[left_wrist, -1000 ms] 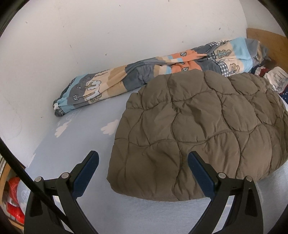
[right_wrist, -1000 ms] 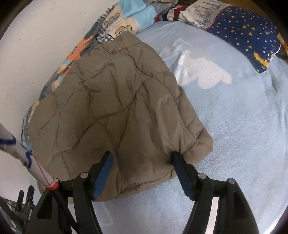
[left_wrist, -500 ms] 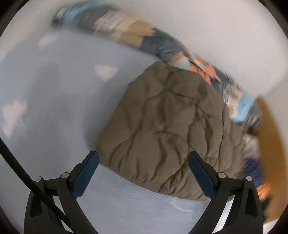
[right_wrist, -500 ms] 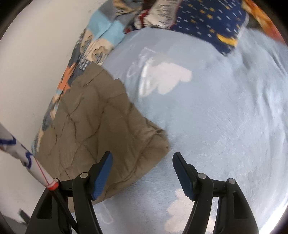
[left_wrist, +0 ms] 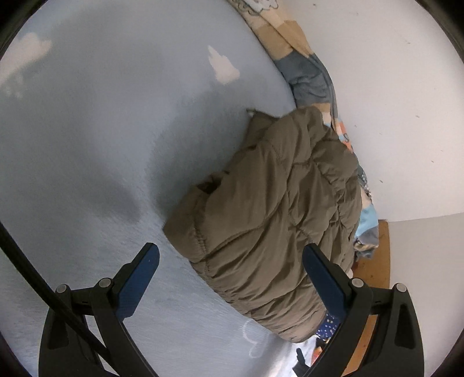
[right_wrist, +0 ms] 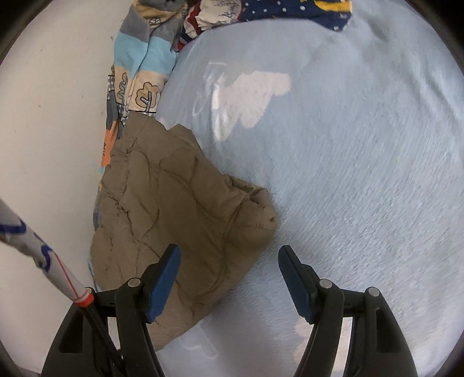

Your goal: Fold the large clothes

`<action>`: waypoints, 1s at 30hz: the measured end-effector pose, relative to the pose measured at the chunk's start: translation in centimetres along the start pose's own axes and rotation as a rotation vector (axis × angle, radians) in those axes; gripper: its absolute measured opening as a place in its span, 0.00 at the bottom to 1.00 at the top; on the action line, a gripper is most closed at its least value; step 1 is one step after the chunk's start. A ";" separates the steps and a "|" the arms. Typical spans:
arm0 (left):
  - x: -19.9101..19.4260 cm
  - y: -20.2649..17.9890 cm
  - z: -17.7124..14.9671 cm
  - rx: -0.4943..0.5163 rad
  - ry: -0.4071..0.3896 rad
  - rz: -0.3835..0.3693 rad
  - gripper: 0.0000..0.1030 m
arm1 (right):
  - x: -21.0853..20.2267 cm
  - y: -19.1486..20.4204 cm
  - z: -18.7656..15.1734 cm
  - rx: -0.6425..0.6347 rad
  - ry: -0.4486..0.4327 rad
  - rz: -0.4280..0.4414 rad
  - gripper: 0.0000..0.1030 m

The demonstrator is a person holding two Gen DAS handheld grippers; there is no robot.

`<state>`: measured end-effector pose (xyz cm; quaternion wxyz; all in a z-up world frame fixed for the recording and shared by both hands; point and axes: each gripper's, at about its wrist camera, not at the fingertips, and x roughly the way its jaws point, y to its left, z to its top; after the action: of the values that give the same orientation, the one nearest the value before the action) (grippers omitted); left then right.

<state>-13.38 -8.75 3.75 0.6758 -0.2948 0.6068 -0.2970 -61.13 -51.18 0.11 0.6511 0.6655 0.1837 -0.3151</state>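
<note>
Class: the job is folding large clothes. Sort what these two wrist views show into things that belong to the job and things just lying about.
Belongs to the job:
- quilted brown jacket, folded on the bed
- left gripper, open
- right gripper, open

Just lying about:
- patterned blanket along the wall
- starry navy cloth

One jacket (left_wrist: pixel 278 220), two claws (left_wrist: pixel 230 271)

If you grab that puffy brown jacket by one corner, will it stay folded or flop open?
The puffy brown jacket would probably flop open: it is soft quilted cloth lying in loose folds, with nothing holding them shut. It looks light for its size, all padding. Its smooth shell may slip on the blue sheet if pushed.
</note>
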 end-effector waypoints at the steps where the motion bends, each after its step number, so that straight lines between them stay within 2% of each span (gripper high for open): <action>1: 0.3 0.0 -0.1 -0.002 -0.001 -0.002 0.96 | 0.1 -0.2 0.0 0.012 -0.003 0.012 0.73; 3: 0.7 -0.1 -0.3 -0.004 -0.015 -0.006 0.96 | 0.2 -0.7 0.2 0.046 -0.010 0.045 0.73; 7: 1.7 -0.3 -0.3 0.004 -0.018 -0.005 0.96 | 0.8 -1.4 0.5 0.074 -0.012 0.044 0.73; 13: 3.0 -0.1 0.0 0.013 -0.041 0.005 0.96 | 2.8 -0.9 0.6 0.061 -0.003 0.047 0.74; 15: 3.6 0.0 0.1 0.016 -0.037 0.001 0.96 | 3.7 -0.7 0.4 0.042 -0.007 0.034 0.79; 19: 4.5 -0.7 0.3 0.070 -0.051 0.023 0.96 | 5.1 -0.2 0.6 0.014 -0.044 0.038 0.81; 20: 4.5 -0.9 0.3 0.083 -0.060 0.032 0.95 | 5.3 0.1 0.6 -0.004 -0.057 0.044 0.73; 21: 4.5 -1.5 0.2 0.115 -0.082 0.055 0.86 | 5.3 0.5 0.6 -0.024 -0.072 0.032 0.58; 22: 4.4 -2.2 0.0 0.155 -0.104 0.087 0.82 | 5.1 1.1 0.5 -0.061 -0.089 0.005 0.52; 23: 4.3 -2.9 -0.3 0.192 -0.120 0.113 0.75 | 5.0 1.8 0.4 -0.100 -0.098 -0.017 0.42; 24: 4.2 -4.1 -0.7 0.254 -0.146 0.153 0.66 | 4.8 3.2 0.1 -0.175 -0.120 -0.059 0.37; 27: 3.9 -6.4 -1.9 0.388 -0.202 0.239 0.52 | 4.2 6.7 -1.5 -0.392 -0.188 -0.199 0.31; 30: 3.5 -8.1 -3.1 0.483 -0.248 0.310 0.48 | 3.8 8.2 -2.5 -0.485 -0.229 -0.264 0.29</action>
<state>-16.56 -16.74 7.37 0.8324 -0.0636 0.4694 -0.2876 -52.53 -50.01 3.67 0.7610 0.4212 0.2640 -0.4169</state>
